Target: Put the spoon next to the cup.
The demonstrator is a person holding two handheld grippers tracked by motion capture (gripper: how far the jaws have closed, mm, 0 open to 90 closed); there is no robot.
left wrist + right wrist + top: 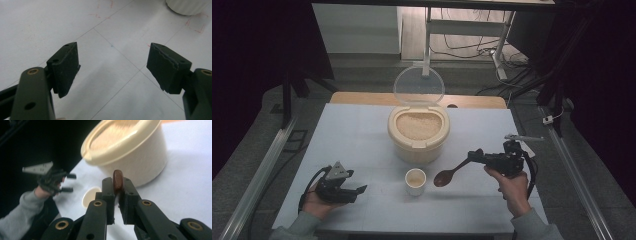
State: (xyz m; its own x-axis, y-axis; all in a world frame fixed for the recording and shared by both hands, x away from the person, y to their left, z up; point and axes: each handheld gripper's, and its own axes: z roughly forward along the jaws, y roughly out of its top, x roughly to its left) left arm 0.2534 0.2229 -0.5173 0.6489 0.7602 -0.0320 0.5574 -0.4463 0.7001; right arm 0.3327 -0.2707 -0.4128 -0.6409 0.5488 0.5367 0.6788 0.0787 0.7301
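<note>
Spoon of dark wood sits clamped by its handle in the right claw, bowl hanging just above the counter, near the small cup. We judge it light, stiff and smooth; a grip far back on the handle leaves it free to pivot, so we would hold it level. Left claw stands wide with nothing between its jaws, low over the counter. Behind the cup stands a cream rice tub, clear lid hinged upright. Counter is pale blue-white with thin ruled lines and faint red marks. Room is dim; dark drapes, cables on the floor behind.
</note>
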